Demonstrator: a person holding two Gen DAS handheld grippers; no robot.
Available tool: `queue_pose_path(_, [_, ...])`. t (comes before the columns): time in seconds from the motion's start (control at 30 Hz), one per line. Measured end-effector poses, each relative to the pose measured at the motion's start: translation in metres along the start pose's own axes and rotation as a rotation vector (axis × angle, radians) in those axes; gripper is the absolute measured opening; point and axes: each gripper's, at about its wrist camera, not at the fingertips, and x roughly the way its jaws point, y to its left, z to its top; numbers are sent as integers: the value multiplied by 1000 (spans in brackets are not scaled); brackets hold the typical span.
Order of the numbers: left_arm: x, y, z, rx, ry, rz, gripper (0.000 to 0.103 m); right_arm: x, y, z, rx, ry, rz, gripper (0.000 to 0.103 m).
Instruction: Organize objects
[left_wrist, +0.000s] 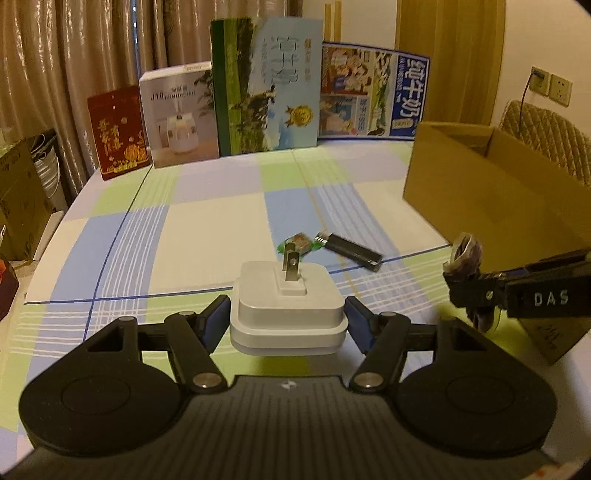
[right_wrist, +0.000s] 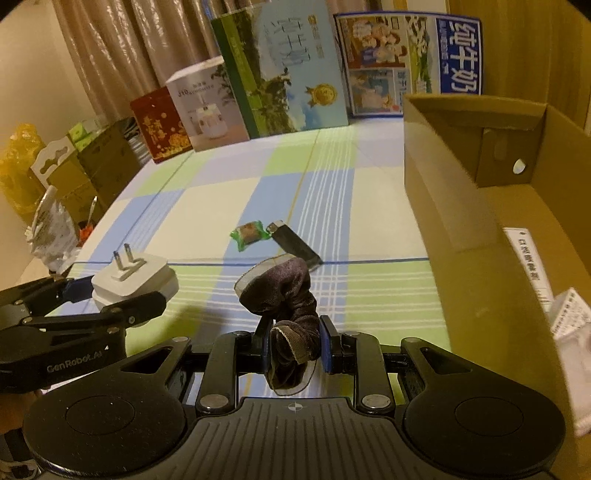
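My left gripper (left_wrist: 288, 317) is shut on a white plug adapter (left_wrist: 290, 306), prongs up, held above the checked tablecloth. The same white plug adapter (right_wrist: 135, 280) and left gripper (right_wrist: 118, 291) show at the left of the right wrist view. My right gripper (right_wrist: 293, 345) is shut on a dark velvet scrunchie (right_wrist: 286, 299); that scrunchie (left_wrist: 466, 256) and the right gripper (left_wrist: 471, 291) show at the right of the left wrist view. A green-wrapped candy (left_wrist: 297, 245) (right_wrist: 248, 233) and a black lighter (left_wrist: 351, 251) (right_wrist: 293, 243) lie side by side on the cloth beyond both grippers.
An open cardboard box (left_wrist: 480, 192) (right_wrist: 461, 206) stands on the right, with white paper items (right_wrist: 569, 325) inside. Several printed cartons (left_wrist: 266, 88) (right_wrist: 280, 74) line the table's far edge before curtains. Boxes and bags (right_wrist: 55, 206) sit off the left edge.
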Motion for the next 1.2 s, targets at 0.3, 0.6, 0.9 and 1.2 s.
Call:
queue_pose_path(0.3, [-53,-19,3,-66,-11,13,62,-55,8,-7,11,-49,21,22])
queue_pose_path(0.6, [-99,-39,0,-95,-23,18,62,-107,13,-17,15,-94,28,22])
queue_pose_path(0.9, [-143,-73,-11,-101,-35,-10,62,-160,0,-37,17,-127,-4,22])
queue_pose_path(1.2, [-169,-127,-15,-37,-52,-96,62,-209,-41,-62,66,-163,-90,22])
